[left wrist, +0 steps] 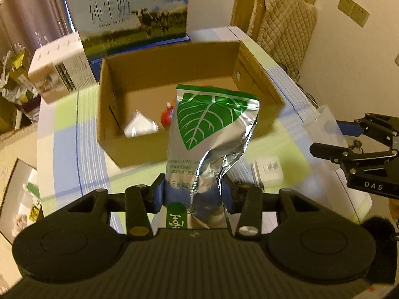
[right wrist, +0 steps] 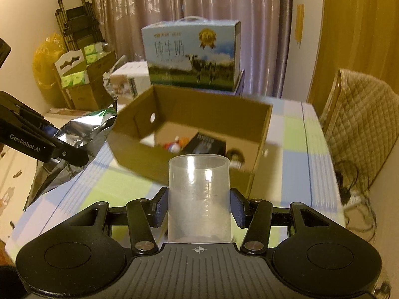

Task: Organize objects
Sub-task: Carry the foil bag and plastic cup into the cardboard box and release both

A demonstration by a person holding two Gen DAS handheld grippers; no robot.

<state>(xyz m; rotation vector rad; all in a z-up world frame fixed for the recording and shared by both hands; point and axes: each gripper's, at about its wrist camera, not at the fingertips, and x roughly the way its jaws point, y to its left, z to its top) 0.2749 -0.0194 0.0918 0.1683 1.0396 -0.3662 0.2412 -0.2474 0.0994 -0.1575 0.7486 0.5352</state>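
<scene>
My left gripper [left wrist: 194,194] is shut on a crumpled silver foil bag with a green leaf [left wrist: 209,134], held upright above the table just in front of the open cardboard box [left wrist: 139,149]. The bag also shows at the left of the right wrist view [right wrist: 82,134]. My right gripper [right wrist: 198,206] is shut on a clear plastic cup [right wrist: 198,199], held upright in front of the same box [right wrist: 189,174]. In the left wrist view the cup [left wrist: 321,124] and right gripper [left wrist: 331,137] are at the far right. The box holds a white packet [left wrist: 141,124], a red item [left wrist: 166,115] and a black box [right wrist: 207,144].
The table has a checked blue, green and white cloth [left wrist: 64,124]. A large milk carton box [right wrist: 192,54] and a smaller white box [left wrist: 59,74] stand behind the cardboard box. A small white box [left wrist: 268,172] lies on the cloth. A padded chair [right wrist: 359,119] stands at the right.
</scene>
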